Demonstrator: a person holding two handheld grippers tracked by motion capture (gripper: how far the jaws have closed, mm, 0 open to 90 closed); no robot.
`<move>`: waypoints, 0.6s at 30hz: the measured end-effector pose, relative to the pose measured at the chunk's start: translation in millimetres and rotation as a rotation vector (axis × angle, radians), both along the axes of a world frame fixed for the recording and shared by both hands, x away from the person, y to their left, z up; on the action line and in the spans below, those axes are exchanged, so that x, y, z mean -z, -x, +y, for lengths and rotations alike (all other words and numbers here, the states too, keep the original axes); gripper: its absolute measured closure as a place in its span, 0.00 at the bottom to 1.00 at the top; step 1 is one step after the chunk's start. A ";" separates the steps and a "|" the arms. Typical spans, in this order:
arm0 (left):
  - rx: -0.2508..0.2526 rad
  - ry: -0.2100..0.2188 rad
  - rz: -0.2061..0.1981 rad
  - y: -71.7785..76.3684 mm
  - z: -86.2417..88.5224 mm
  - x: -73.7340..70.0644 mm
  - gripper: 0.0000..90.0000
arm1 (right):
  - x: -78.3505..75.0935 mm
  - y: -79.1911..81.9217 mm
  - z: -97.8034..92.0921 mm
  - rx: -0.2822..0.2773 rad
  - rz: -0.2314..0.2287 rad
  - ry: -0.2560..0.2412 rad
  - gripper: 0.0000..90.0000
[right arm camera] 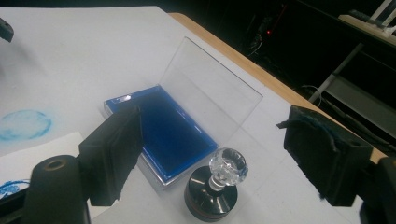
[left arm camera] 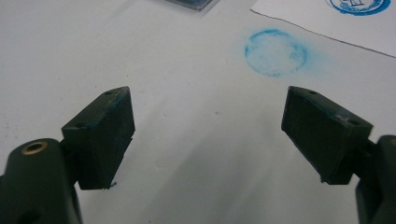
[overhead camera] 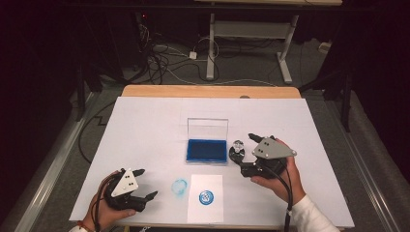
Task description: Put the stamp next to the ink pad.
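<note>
Black jaws of the right gripper (right arm camera: 212,154) stand wide apart around the stamp (right arm camera: 215,186), upright on the desk (overhead camera: 145,125) beside the open ink pad (overhead camera: 207,150) | likely rigid, top-heavy; clear faceted knob probably slippery, dark base the safer hold | left gripper (overhead camera: 142,183) open, empty.

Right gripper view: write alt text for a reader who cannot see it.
A stamp with a clear knob stands between the open right gripper jaws. Just beyond it lies a blue ink pad, its clear lid raised.
</note>
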State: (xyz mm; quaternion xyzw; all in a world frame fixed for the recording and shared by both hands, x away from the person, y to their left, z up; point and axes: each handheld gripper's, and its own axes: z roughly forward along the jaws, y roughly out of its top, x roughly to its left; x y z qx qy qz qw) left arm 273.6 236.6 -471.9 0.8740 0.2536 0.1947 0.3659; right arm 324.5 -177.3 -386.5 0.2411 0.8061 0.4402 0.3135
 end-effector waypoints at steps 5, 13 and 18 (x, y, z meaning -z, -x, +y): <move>0.002 -0.001 0.000 0.0 -0.2 0.1 0.18 | 0.6 3.4 -2.6 -0.005 -0.008 0.005 0.22; 0.003 -0.002 0.001 0.0 -0.9 0.4 0.19 | 1.7 9.9 -8.2 0.000 -0.011 0.003 0.22; 0.003 -0.004 0.003 -0.5 -1.2 0.8 0.19 | 1.7 13.3 -12.2 -0.001 -0.016 0.004 0.22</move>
